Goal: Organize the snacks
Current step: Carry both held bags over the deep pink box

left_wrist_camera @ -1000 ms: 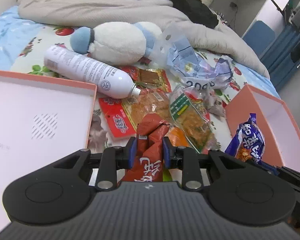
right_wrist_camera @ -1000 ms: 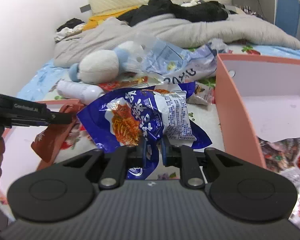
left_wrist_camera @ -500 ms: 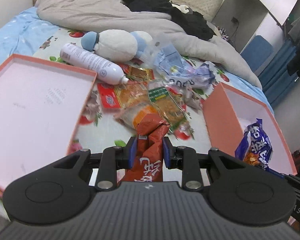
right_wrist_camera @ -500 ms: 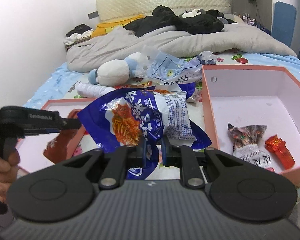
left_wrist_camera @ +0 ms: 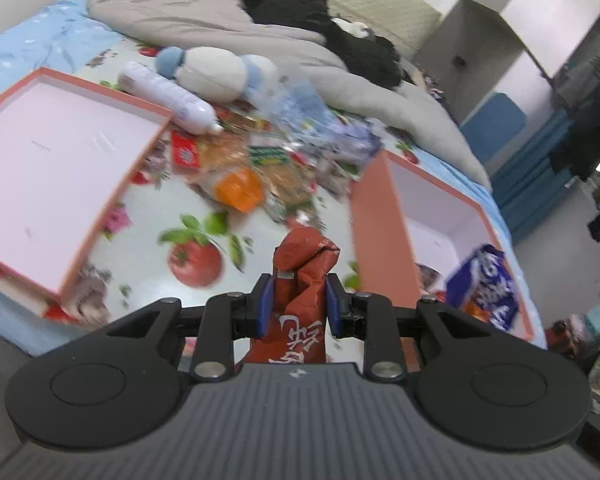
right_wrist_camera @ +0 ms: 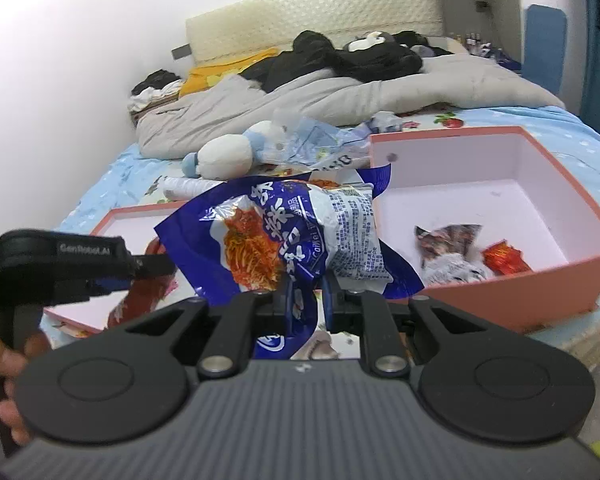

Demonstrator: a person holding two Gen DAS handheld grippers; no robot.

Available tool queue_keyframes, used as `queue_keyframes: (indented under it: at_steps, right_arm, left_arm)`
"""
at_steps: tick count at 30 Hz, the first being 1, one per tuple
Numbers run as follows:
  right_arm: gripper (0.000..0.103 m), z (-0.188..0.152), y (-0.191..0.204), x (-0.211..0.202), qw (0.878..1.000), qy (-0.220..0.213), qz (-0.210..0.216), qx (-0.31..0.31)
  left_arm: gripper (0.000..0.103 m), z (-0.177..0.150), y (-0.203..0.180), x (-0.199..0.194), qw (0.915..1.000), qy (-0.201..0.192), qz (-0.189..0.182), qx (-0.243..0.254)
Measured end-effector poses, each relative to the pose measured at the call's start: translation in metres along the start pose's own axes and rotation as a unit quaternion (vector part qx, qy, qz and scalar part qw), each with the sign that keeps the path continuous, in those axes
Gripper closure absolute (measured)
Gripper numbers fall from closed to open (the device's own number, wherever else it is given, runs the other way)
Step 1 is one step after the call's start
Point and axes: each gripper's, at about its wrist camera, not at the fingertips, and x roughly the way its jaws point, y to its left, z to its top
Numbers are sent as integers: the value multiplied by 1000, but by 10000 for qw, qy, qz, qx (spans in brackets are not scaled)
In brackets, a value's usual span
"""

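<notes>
1. The left gripper (left_wrist_camera: pixel 300 296) pinches a red snack packet (left_wrist_camera: pixel 304 276) between its blue pads; the packet sticks up past the fingertips, above the flowered bedsheet (left_wrist_camera: pixel 148 256) between the two boxes.
2. The right gripper (right_wrist_camera: pixel 306 292) is pressed tight on the lower edge of a blue noodle bag (right_wrist_camera: pixel 292 236), which stands up in front of the camera and hides much of the bed's middle.
3. A shallow pink box lid (left_wrist_camera: pixel 60 168) lies to the left, its inside bare in the left wrist view.
4. The deeper pink box (right_wrist_camera: pixel 540 272) sits to the right; inside lie a grey-brown wrapper (right_wrist_camera: pixel 448 248) and a small red wrapper (right_wrist_camera: pixel 504 256), just beside each other.
5. Between lid and box, farther back, loose snacks lie in a blurred heap (left_wrist_camera: pixel 252 176); single packets are hard to tell apart.
6. A white spray bottle (left_wrist_camera: pixel 168 100) lies on its side at the lid's far corner, touching a white-and-blue plush toy (left_wrist_camera: pixel 216 72).
7. A crumpled clear plastic bag (right_wrist_camera: pixel 320 148) lies beside the toy, near the box's back wall.
8. A grey duvet (right_wrist_camera: pixel 340 100) and black clothing (right_wrist_camera: pixel 340 56) are bunched toward the headboard.
9. In the right wrist view, the left gripper's black body and the person's hand (right_wrist_camera: pixel 8 356) cross the lower left, covering part of the lid.
</notes>
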Motion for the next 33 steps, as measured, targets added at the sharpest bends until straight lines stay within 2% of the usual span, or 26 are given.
queue_keyframes:
  at_steps: [6, 17, 25, 33]
  right_arm:
    - [86, -9, -21, -23, 9997, -27, -229, 129]
    - [85, -4, -65, -36, 9965, -198, -642, 490]
    - [85, 22, -102, -9, 9943, -226, -794, 668]
    - [85, 51, -145, 36, 9928, -67, -957, 723]
  left_arm:
    - [72, -19, -29, -6, 9997, 97, -223, 94]
    - [71, -4, -82, 21, 9966, 232, -612, 496]
    - [71, 25, -128, 73, 9928, 446, -704, 862]
    - [71, 51, -176, 149, 9864, 746, -846, 1195]
